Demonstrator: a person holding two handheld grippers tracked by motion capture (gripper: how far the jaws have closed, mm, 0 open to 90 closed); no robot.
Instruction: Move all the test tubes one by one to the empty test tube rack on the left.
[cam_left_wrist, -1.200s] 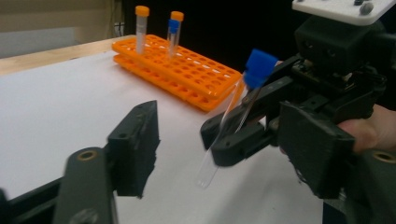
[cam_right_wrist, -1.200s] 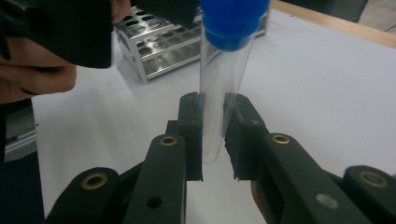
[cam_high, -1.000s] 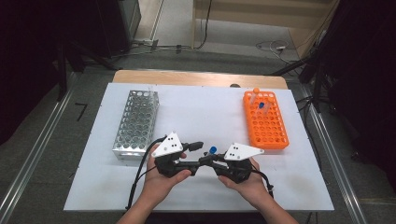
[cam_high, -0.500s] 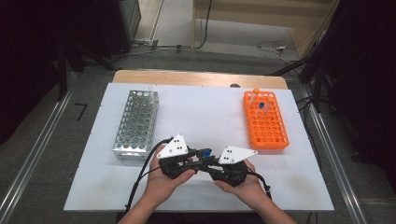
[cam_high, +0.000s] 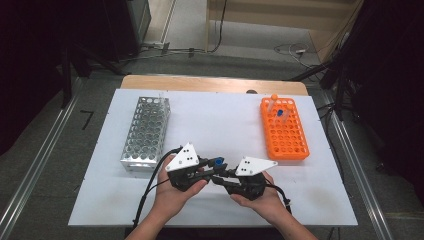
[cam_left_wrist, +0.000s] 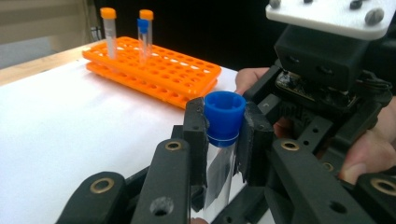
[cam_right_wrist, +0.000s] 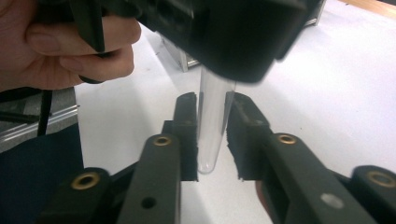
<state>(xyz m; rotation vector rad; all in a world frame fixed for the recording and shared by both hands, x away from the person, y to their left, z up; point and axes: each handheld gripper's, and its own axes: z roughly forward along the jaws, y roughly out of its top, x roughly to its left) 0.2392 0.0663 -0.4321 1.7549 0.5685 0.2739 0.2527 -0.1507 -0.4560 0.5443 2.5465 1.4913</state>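
Between both grippers' closed jaws, one blue-capped tube (cam_left_wrist: 223, 122).

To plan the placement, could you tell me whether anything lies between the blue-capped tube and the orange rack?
Nothing visible does: the white table between the blue-capped tube and the orange rack is bare. The rack's near holes are empty.

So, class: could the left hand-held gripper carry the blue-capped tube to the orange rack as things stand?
Probably yes: the left hand-held gripper clamps the tube, and bare table lies toward the orange rack; the right hand-held gripper must release.
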